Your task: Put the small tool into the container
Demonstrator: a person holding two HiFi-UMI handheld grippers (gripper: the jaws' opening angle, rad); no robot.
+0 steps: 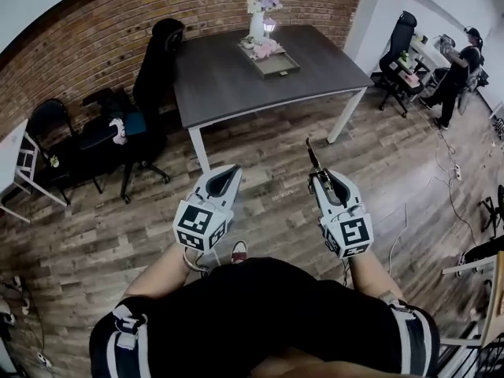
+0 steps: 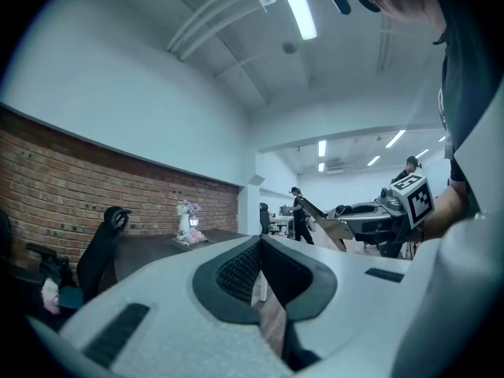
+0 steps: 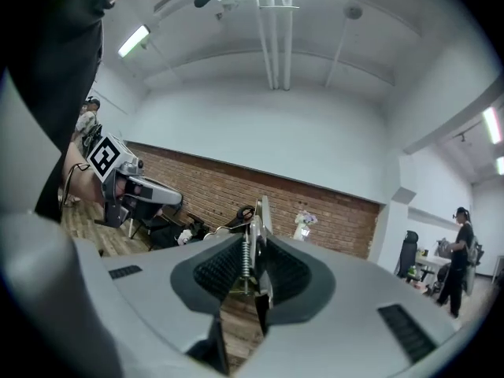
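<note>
The small tool (image 1: 313,158), a thin metal hand tool with a spring, sticks forward out of my right gripper (image 1: 321,181), whose jaws are shut on it. In the right gripper view the tool (image 3: 252,246) stands upright between the dark pads. My left gripper (image 1: 226,176) is held beside it at waist height, its pads closed together with nothing between them (image 2: 260,249). The container, a shallow grey tray (image 1: 280,64), lies on the dark table (image 1: 228,81) well ahead of both grippers, next to a vase of flowers (image 1: 259,12).
Black office chairs (image 1: 153,77) stand left of the table along a brick wall. A white table corner (image 1: 20,164) is at the far left. A person (image 1: 455,73) sits at a desk at the back right. Cables (image 1: 445,179) run over the wood floor on the right.
</note>
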